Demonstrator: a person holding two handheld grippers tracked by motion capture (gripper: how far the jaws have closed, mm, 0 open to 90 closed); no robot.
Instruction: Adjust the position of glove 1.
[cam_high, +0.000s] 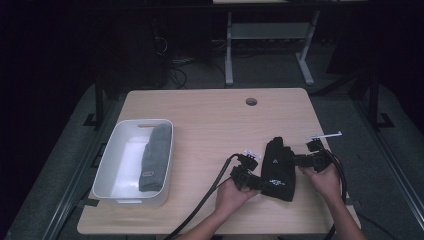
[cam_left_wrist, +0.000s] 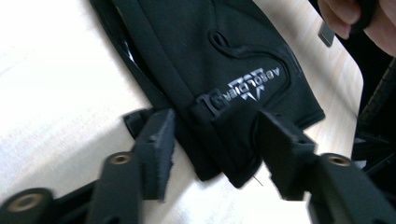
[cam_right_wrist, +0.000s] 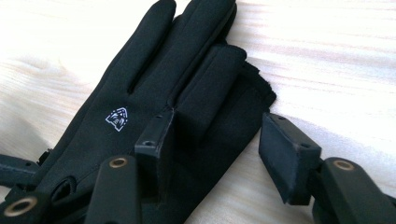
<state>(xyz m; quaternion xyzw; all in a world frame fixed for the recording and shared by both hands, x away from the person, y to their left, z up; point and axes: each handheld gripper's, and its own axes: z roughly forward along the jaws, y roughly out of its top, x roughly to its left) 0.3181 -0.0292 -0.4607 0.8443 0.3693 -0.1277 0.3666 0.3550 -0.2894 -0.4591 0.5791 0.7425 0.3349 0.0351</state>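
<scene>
A black glove (cam_high: 278, 165) lies flat on the wooden table (cam_high: 210, 120), fingers pointing away from me. My left gripper (cam_high: 259, 180) comes in from the left at the cuff. In the left gripper view the jaws (cam_left_wrist: 217, 128) stand apart on either side of the glove's cuff (cam_left_wrist: 219, 140) with its white logo, not pressing on it. My right gripper (cam_high: 298, 161) comes in from the right. In the right gripper view its jaws (cam_right_wrist: 217, 128) are open over the thumb side of the glove (cam_right_wrist: 140, 93), one fingertip (cam_right_wrist: 154, 140) above the fabric, the other (cam_right_wrist: 287, 154) over bare wood.
A white bin (cam_high: 107, 160) stands at the table's left with a grey knit item (cam_high: 155, 157) lying in it. A round cable hole (cam_high: 251, 101) sits near the far edge. The glove lies close to the table's front right corner. Cables trail off the front edge.
</scene>
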